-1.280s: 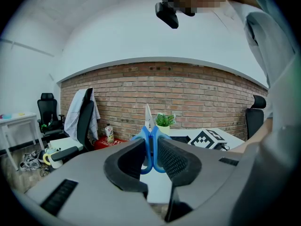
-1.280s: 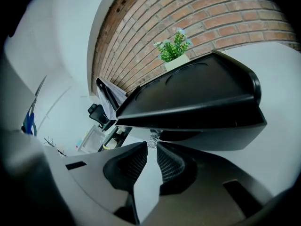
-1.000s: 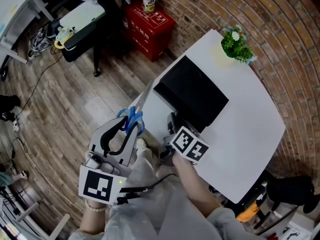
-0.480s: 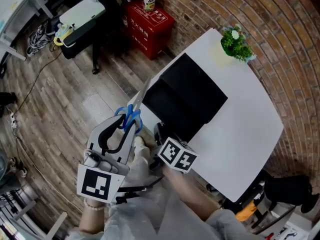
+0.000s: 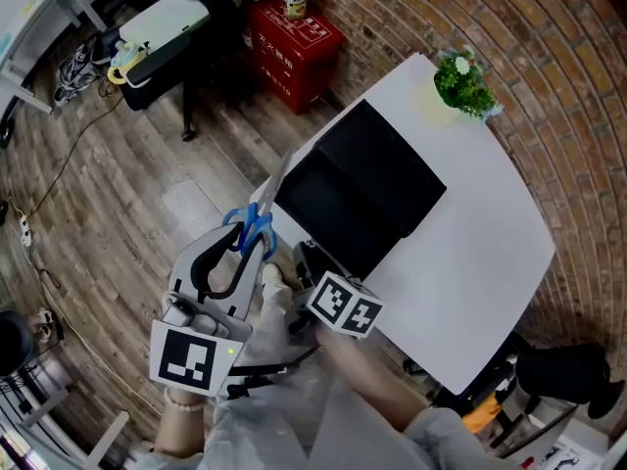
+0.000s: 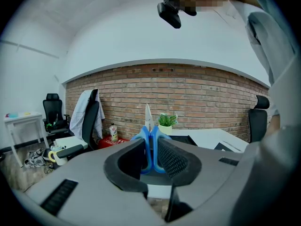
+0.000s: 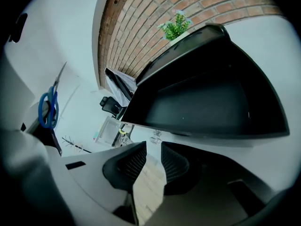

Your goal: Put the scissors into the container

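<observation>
1. The white counter (image 5: 470, 262) is the biggest thing in front of me. One corner of it points toward me.
2. The black container (image 5: 362, 199) lies open on the counter's near left part, empty inside. Its rim comes right up to the counter's edge. In the right gripper view its hollow (image 7: 207, 98) fills the picture just above my jaws.
3. My left tool (image 5: 253, 255) hangs out over the wooden floor, left of the counter. Its jaws stand partly spread and pinch the scissors by the handles, with a pad on each side (image 6: 151, 154).
4. My right tool (image 5: 312, 260) is at the counter's near corner, just below the container's near rim. Its jaws (image 7: 153, 161) stand a narrow gap apart, and only floor shows between them. Nothing is gripped, and I cannot tell whether they touch the container.
5. The scissors (image 5: 257, 231) have blue handles and closed blades. The blades point up and away from me, toward the container's left corner. They are beside the container, not in it. In the left gripper view the blade tip rises above the handles (image 6: 150, 142).
6. A small green plant (image 5: 462, 86) stands at the counter's far corner, well apart from both tools.
</observation>
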A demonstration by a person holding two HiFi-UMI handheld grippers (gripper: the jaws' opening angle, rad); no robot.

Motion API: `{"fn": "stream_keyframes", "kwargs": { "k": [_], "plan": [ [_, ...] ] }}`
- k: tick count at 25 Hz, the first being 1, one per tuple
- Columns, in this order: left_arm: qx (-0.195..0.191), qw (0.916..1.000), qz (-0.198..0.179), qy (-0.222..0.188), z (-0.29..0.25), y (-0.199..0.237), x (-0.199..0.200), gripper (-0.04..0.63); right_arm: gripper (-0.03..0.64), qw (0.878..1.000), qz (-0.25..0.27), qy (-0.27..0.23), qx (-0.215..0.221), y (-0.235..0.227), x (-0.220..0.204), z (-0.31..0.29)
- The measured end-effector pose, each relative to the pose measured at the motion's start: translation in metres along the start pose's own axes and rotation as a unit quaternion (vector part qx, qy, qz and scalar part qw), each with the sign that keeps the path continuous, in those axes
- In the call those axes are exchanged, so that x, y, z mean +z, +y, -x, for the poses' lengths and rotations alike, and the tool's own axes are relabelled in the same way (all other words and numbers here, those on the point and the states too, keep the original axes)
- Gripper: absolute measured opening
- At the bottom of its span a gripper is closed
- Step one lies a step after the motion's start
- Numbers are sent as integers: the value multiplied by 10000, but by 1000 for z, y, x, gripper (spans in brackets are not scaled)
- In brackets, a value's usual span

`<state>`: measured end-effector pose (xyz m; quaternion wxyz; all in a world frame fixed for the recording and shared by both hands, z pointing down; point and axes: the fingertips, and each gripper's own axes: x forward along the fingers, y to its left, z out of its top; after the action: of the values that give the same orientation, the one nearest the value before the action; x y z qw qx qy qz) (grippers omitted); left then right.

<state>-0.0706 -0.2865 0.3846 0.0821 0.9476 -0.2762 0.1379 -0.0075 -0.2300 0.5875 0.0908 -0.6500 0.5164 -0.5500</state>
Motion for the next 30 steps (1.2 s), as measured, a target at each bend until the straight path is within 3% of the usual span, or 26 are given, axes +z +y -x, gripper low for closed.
{"fn": "stream_keyframes", "kwargs": {
  "k": [3,6,11,18,23,26,30],
  "plan": [
    [52,10000,-3,4,0,0,0,101,84,9995,97,199,220,7,-7,2],
    [107,9999,-50,-36,2,-2,3,101,83,9963,634,343,473,25,-19,7],
    [121,9998,-131,-92,6,-4,11,101,83,9834,1599,-57,862,61,-4,25],
    [-22,9989,-434,-171,10,-10,29,101,77,9484,2833,-1063,945,100,54,80],
    [-294,9960,-826,-172,4,-15,42,101,72,9083,3661,-1904,690,119,101,131],
    [-601,9904,-1243,-90,-7,-24,43,101,72,8902,3930,-2261,454,118,124,158],
    [-1150,9749,-1903,88,-26,-37,36,101,72,8764,4011,-2667,31,109,150,189]
  ]
}}
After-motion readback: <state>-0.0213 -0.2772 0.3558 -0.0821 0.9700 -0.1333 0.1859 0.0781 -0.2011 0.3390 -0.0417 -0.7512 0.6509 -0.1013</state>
